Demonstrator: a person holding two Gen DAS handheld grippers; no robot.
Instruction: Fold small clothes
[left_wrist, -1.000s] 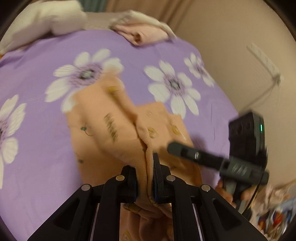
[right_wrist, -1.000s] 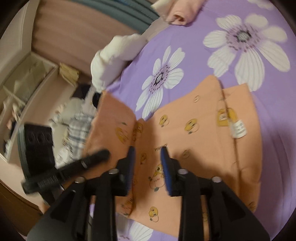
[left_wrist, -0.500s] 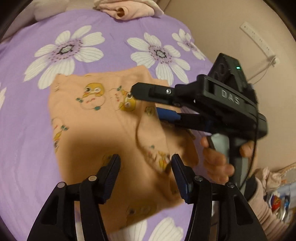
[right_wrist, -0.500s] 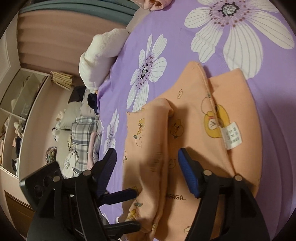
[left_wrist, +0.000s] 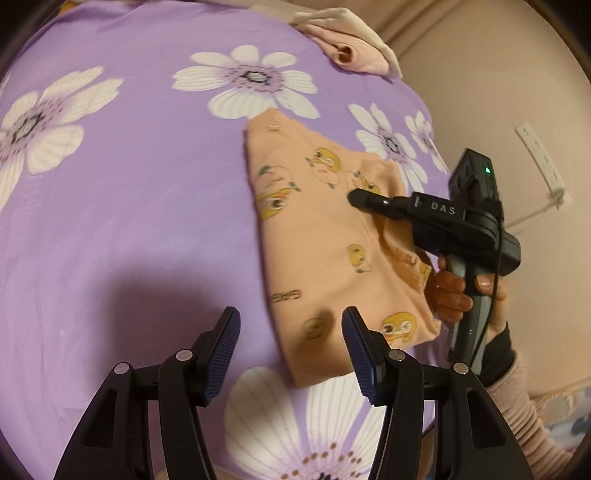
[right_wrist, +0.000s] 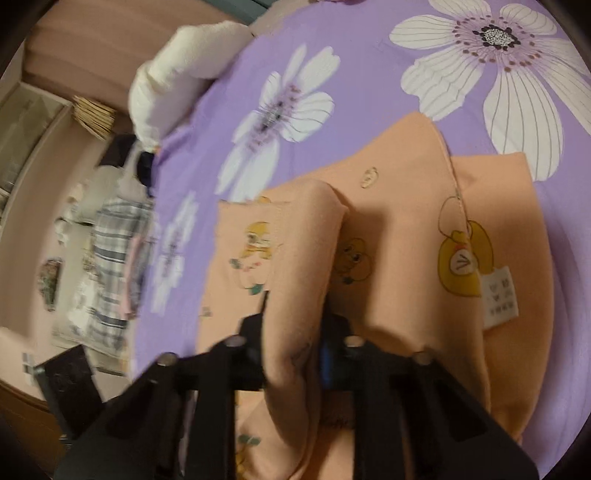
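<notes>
A small orange garment (left_wrist: 317, 236) with yellow cartoon prints lies on the purple flowered bedsheet (left_wrist: 129, 184). My left gripper (left_wrist: 291, 321) is open and holds nothing; it hovers over the garment's near left edge. My right gripper (left_wrist: 360, 197), held by a hand (left_wrist: 454, 291), reaches in from the right onto the garment's right part. In the right wrist view its jaws are closing, and the right gripper (right_wrist: 295, 314) pinches a raised ridge of the orange garment (right_wrist: 399, 258). A white care label (right_wrist: 500, 297) shows at the garment's right side.
Folded pink clothes (left_wrist: 351, 48) lie at the bed's far edge, near the beige wall with a power strip (left_wrist: 543, 162). A white cushion (right_wrist: 177, 74) sits at the far left corner. Plaid clothing (right_wrist: 110, 258) lies beyond the bed's left side.
My left gripper let go of the garment's fold, opened and swung off to the left. My right gripper opened wide, then closed on a raised fold of the garment.
</notes>
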